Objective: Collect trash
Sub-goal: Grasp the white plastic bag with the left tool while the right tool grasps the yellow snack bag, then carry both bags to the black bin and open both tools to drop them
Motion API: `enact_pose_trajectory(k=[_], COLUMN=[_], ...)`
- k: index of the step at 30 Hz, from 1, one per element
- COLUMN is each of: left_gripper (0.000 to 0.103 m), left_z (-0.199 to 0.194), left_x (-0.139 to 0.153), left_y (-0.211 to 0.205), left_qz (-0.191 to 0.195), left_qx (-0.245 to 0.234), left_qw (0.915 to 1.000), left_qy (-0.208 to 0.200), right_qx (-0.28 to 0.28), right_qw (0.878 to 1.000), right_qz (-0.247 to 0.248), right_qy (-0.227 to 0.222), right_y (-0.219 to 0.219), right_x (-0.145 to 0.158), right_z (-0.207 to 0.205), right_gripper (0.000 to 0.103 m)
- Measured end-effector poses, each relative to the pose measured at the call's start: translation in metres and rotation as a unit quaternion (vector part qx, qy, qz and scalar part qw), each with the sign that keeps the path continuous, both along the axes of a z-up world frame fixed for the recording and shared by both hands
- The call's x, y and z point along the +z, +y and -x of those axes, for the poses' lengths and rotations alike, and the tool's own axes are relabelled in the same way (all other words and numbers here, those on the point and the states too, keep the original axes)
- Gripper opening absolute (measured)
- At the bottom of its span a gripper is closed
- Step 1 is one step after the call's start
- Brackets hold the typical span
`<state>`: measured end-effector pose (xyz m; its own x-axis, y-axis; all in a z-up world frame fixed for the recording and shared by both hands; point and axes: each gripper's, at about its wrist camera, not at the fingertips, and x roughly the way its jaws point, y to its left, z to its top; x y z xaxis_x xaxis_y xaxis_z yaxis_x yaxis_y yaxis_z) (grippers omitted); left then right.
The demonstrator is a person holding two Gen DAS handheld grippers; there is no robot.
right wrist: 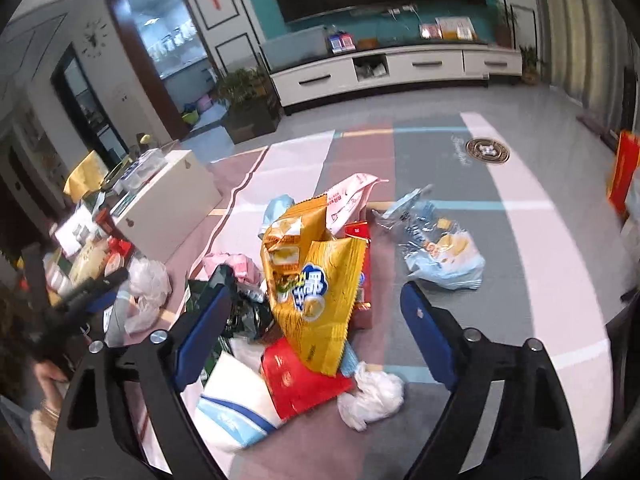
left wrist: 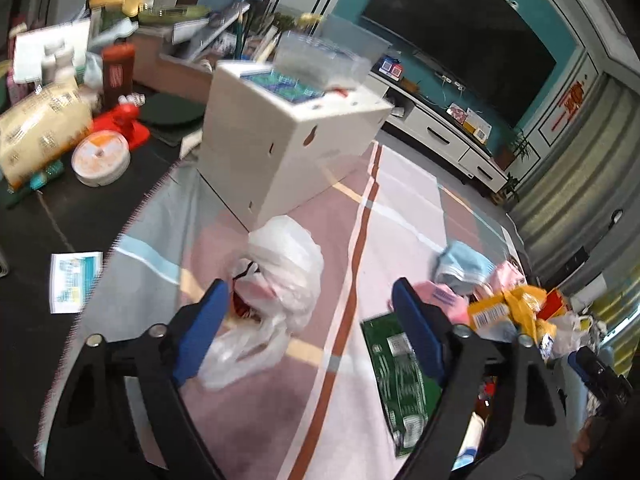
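Trash lies on a striped carpet. In the left wrist view my left gripper (left wrist: 312, 292) is open and empty above a crumpled white plastic bag (left wrist: 280, 276), with a green wrapper (left wrist: 396, 364) by its right finger and pink and blue packets (left wrist: 468, 276) beyond. In the right wrist view my right gripper (right wrist: 316, 296) is open and empty over a pile: a large yellow snack bag (right wrist: 316, 276), a red packet (right wrist: 300, 380), a white and blue pack (right wrist: 236, 400), a white crumpled wad (right wrist: 372, 396). A clear blue bag (right wrist: 440, 248) lies apart to the right.
A white cardboard box (left wrist: 280, 140) stands on the carpet's far left, with cluttered bottles, packets and a round tin (left wrist: 102, 158) on dark floor beside it. A TV cabinet (right wrist: 400, 68) runs along the far wall. A round mat (right wrist: 488, 151) lies on the carpet.
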<state>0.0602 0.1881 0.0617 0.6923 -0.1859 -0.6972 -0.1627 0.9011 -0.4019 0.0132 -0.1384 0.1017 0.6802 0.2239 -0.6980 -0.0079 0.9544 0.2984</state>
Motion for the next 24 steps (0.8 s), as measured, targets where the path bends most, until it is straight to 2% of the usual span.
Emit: enact_pose_trajectory(k=[5,8,10,11,13,15,19,24], left_gripper=[0.072,0.065,0.045,0.042,0.029,0.023,0.020,0.020], left_z=[-0.016,-0.019,-0.022,-0.023,-0.023,-0.021,-0.010,0.022], left_x=[-0.024,-0.030,-0.035,-0.038,-0.040,-0.038,-0.019,0.022], left_y=[0.002,0.005,0.007,0.007,0.006,0.002,-0.009,-0.040], left_qz=[-0.004,-0.001,0.013,0.018,0.025,0.025,0.053,0.041], left_qx=[0.019,0.021,0.024,0.025,0.024,0.022,0.004,-0.034], left_qw=[0.9994,0.9994,0.9991,0.9990,0.9991,0.9993,0.9985,0.9955], left_qy=[0.028,0.026,0.033,0.034,0.025,0.020,-0.014,-0.079], right_qx=[0.016,0.000,0.000,0.002,0.008,0.009,0.007,0.000], right_qw=[1.000,0.999,0.999,0.999,1.000,1.000,0.999,0.997], right_qz=[-0.001,0.034,0.039,0.038,0.026,0.018,-0.002,-0.024], right_qy=[0.027,0.017,0.007,0.003,-0.002,-0.013,-0.034,-0.075], right_y=[0.016,0.024,0.026,0.025,0.022,0.017,0.004,-0.018], right_x=[-0.025,-0.039,-0.043,-0.043,-0.038,-0.030,-0.006,0.030], right_z=[-0.026,-0.032,-0.030,-0.030,-0.027,-0.022,-0.002,0.033], right_gripper=[0.083,0.074,0.065,0.061,0.046,0.044,0.025,0.024])
